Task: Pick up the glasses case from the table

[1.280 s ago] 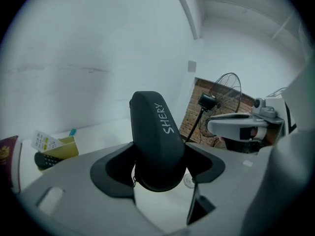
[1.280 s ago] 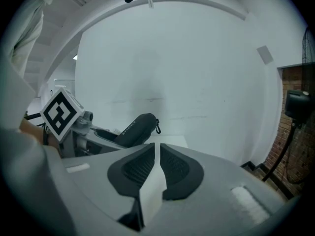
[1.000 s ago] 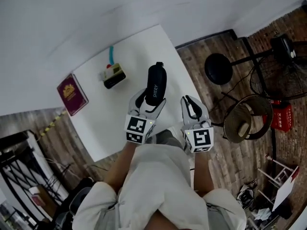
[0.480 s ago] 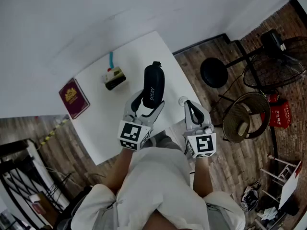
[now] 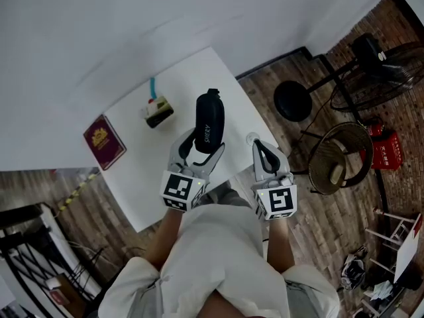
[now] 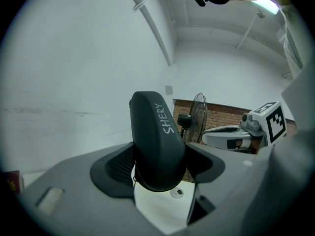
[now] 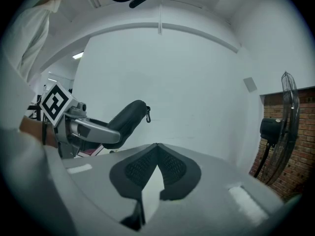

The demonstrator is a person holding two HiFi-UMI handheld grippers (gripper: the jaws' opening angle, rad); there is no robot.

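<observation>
The black glasses case (image 5: pixel 207 120), printed with white letters, is off the white table (image 5: pixel 139 171) and stands up between the pads of my left gripper (image 5: pixel 199 146). In the left gripper view the case (image 6: pixel 156 141) fills the gap between the jaws, and both pads press on its lower end. My right gripper (image 5: pixel 265 152) hovers to the right of it near the table's edge, shut with nothing in it. In the right gripper view the pads (image 7: pixel 156 151) meet at their tips, and the case (image 7: pixel 129 119) shows at the left.
A dark red booklet (image 5: pixel 105 141) lies at the table's left edge. A small boxy object with a teal strap (image 5: pixel 158 109) sits at the back. Off the table to the right are a black stool (image 5: pixel 293 101), a floor fan (image 5: pixel 377 85) and a round basket (image 5: pixel 338 167).
The left gripper has lifted the case a little higher above the table, still gripping it. The right gripper has risen alongside it, staying shut.
</observation>
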